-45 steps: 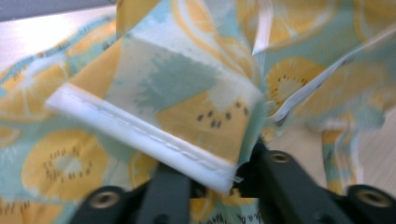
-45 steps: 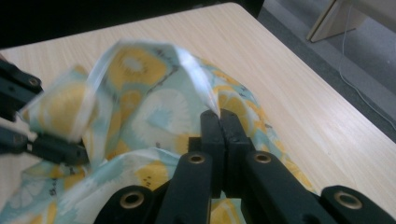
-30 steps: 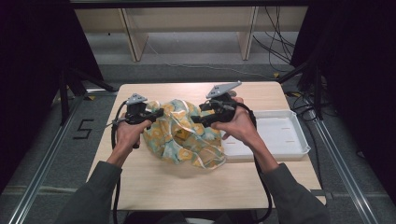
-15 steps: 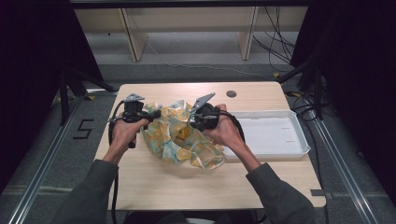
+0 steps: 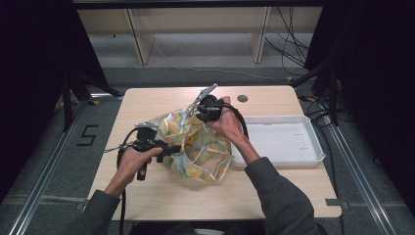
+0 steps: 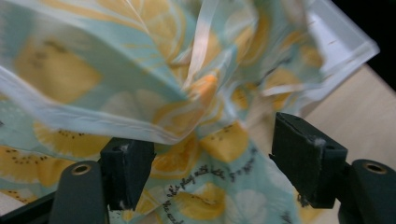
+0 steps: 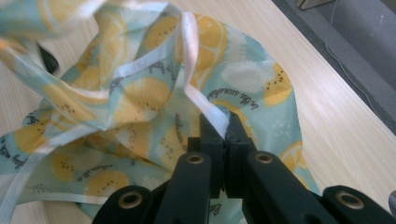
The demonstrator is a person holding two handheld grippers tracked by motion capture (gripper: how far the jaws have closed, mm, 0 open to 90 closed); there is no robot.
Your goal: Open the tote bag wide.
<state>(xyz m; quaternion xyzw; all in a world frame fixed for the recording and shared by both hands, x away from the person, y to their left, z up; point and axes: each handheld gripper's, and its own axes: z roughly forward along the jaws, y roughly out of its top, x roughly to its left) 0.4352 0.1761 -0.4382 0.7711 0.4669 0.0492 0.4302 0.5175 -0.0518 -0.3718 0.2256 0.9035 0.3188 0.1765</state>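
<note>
While the right gripper (image 7: 219, 133) pinches the lemon-print cloth's (image 5: 195, 144) white hem, the left gripper's (image 6: 210, 163) jaws have just opened wide at its near left edge

A thin cloth (image 5: 195, 144) printed with yellow lemon slices on pale blue-green, edged in white binding and carrying lines of dark script, lies crumpled near the middle of the wooden table (image 5: 161, 196). Its far upper edge is lifted off the tabletop, drawn up into a peak by its white hem, so the fabric hangs in loose folds down to a rumpled heap. The near part rests on the table, its right side just beside the white tray (image 5: 288, 147).
</note>
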